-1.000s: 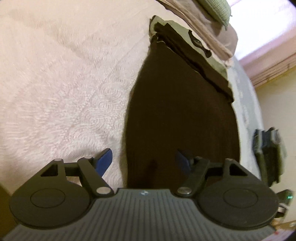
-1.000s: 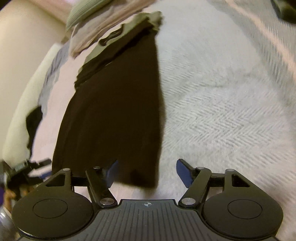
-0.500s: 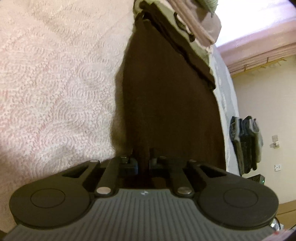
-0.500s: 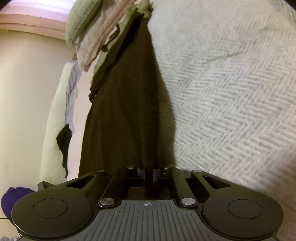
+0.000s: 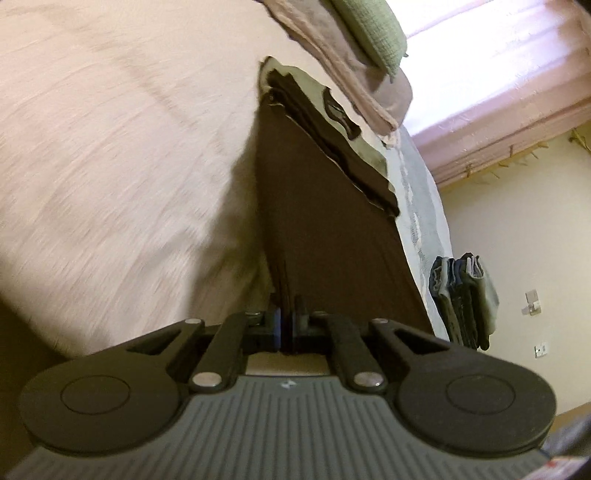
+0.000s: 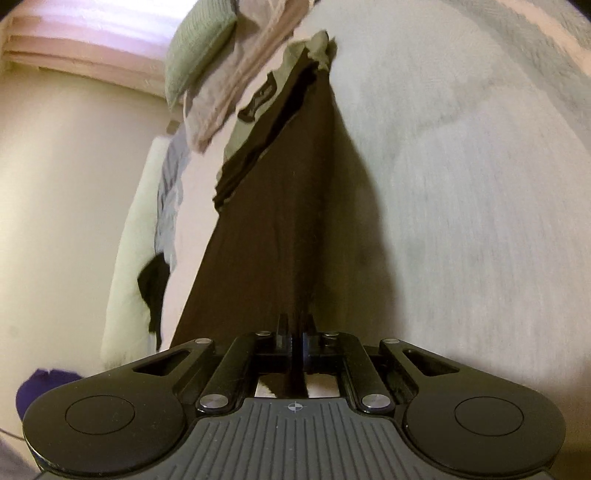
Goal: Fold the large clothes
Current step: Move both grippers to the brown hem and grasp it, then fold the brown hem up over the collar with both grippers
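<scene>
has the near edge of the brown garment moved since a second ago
Yes. Both grippers, left gripper and right gripper, pinch the brown garment and have raised its edge off the bedspread.

You hold two grippers, left and right. On the bed lie one dark brown garment, one green pillow and one stack of folded clothes.

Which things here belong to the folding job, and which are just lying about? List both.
In the job:
- dark brown garment, near edge pinched
- left gripper, shut on it
- right gripper, shut on it

Lying about:
- green pillow
- pink blanket
- olive garment
- stack of folded clothes
</scene>
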`<move>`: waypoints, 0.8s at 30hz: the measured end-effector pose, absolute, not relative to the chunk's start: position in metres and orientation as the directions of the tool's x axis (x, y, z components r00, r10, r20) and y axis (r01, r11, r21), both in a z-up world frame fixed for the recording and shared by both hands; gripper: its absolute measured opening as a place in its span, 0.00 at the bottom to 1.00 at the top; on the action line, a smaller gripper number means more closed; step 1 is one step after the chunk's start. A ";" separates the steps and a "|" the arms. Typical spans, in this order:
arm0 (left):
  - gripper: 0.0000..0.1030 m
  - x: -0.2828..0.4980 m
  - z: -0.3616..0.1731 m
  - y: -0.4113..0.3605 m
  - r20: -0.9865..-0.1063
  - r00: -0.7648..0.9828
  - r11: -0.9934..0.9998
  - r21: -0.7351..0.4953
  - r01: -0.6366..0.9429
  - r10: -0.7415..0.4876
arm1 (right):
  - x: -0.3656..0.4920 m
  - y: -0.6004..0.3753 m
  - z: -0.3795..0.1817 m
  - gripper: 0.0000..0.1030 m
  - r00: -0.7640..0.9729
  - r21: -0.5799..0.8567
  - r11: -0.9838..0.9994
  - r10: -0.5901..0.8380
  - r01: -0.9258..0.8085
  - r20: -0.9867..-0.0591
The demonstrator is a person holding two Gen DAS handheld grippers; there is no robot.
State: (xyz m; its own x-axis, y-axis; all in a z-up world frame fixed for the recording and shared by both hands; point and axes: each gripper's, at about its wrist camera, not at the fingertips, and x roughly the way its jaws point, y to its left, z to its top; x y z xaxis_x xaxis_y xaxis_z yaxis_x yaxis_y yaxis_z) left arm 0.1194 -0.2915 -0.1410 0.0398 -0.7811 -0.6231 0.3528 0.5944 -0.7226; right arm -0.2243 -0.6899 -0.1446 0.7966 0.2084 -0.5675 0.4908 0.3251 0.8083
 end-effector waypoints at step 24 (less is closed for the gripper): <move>0.02 0.335 -0.079 -0.502 -0.485 0.161 0.509 -0.784 0.356 -0.859 | 0.011 -0.880 -0.066 0.02 0.793 0.763 0.294 0.025 0.576 -0.608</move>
